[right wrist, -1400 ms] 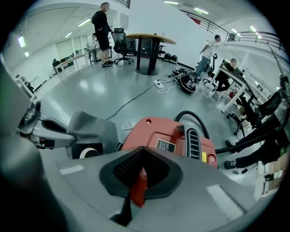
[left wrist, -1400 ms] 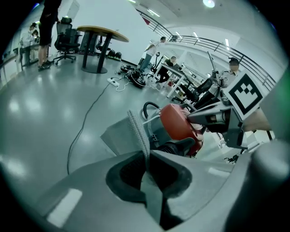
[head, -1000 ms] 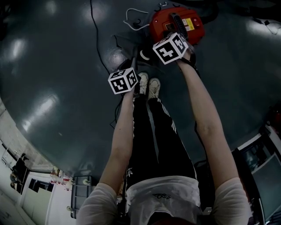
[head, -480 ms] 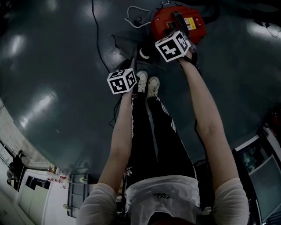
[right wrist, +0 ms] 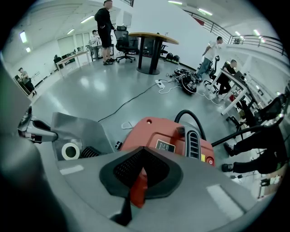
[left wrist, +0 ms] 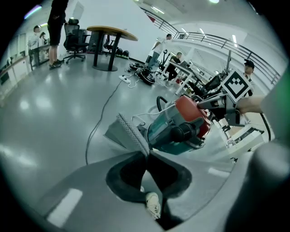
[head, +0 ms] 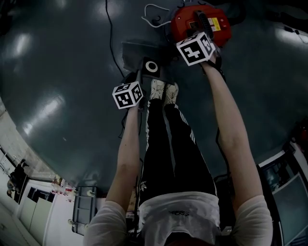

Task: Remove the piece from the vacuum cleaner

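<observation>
The red vacuum cleaner (head: 199,24) lies on the dark floor ahead of my feet; in the left gripper view it rests on its side (left wrist: 181,127). A flat grey piece (head: 139,55) with a white ring (head: 151,66) sits just left of the vacuum. My left gripper (head: 138,79) is shut on this piece, whose textured edge (left wrist: 131,131) runs up from between the jaws (left wrist: 147,154). My right gripper (head: 202,38) is shut on a red edge of the vacuum (right wrist: 139,188). In the right gripper view the grey piece (right wrist: 77,131) lies left of the red body (right wrist: 167,140).
A black cable (head: 111,33) and a white wire loop (head: 151,12) lie on the floor near the vacuum. A black hose (right wrist: 190,115) curves off its far side. My shoes (head: 163,91) stand between the grippers. A round table (right wrist: 152,41), desks and several people are farther off.
The grey piece has come away from the vacuum to the left, and its white ring now shows whole. My left gripper moved back and left with it; the right stays on the vacuum.
</observation>
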A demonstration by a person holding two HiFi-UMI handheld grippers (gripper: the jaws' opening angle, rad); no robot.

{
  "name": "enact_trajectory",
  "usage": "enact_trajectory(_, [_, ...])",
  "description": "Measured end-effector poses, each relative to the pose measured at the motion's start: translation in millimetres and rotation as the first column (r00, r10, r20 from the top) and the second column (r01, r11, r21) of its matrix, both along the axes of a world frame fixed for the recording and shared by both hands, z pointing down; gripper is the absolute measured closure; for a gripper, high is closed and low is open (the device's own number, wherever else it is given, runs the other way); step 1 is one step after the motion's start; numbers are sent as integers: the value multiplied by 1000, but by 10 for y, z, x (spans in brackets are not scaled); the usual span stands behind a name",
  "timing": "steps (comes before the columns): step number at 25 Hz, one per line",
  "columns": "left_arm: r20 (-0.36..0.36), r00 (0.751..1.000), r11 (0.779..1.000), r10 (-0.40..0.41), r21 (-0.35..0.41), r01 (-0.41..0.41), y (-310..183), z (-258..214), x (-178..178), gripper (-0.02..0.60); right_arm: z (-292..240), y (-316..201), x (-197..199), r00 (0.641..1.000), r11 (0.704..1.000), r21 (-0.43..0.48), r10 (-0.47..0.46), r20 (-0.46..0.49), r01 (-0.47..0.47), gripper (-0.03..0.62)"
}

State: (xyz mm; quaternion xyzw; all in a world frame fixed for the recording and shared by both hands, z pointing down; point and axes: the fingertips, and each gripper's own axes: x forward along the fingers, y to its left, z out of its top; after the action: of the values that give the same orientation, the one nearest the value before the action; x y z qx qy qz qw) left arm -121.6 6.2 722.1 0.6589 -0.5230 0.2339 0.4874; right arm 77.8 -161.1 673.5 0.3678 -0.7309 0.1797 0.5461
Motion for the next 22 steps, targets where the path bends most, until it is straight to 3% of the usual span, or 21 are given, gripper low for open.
enact_trajectory(3, [18,999,1000,-26,9,26,99,-19,-225,564,-18,-12,-17,1000,1000,17,18,0,-18,585])
enact_trajectory(7, [13,997,997,-75,27,74,153,-194,-350,564,-85,24,-38,1000,1000,-25,11,2,-11,576])
enact_trajectory(11, [18,997,996,-68,50,67,125,-597,-388,564,-462,15,42,990,992,-13,124,62,-124,574])
enact_trajectory(14, [23,996,992,-83,100,81,-129,-1042,-457,564,-1003,-158,-133,978,988,58,129,166,-140,574])
enact_trajectory(18, [-7,992,972,-123,202,122,-330,-1890,-399,564,-1763,-11,-235,955,984,72,142,261,-165,574])
enact_trajectory(22, [-10,992,938,-123,326,119,-556,-2838,-398,564,-2622,65,-347,929,973,158,102,357,-167,574])
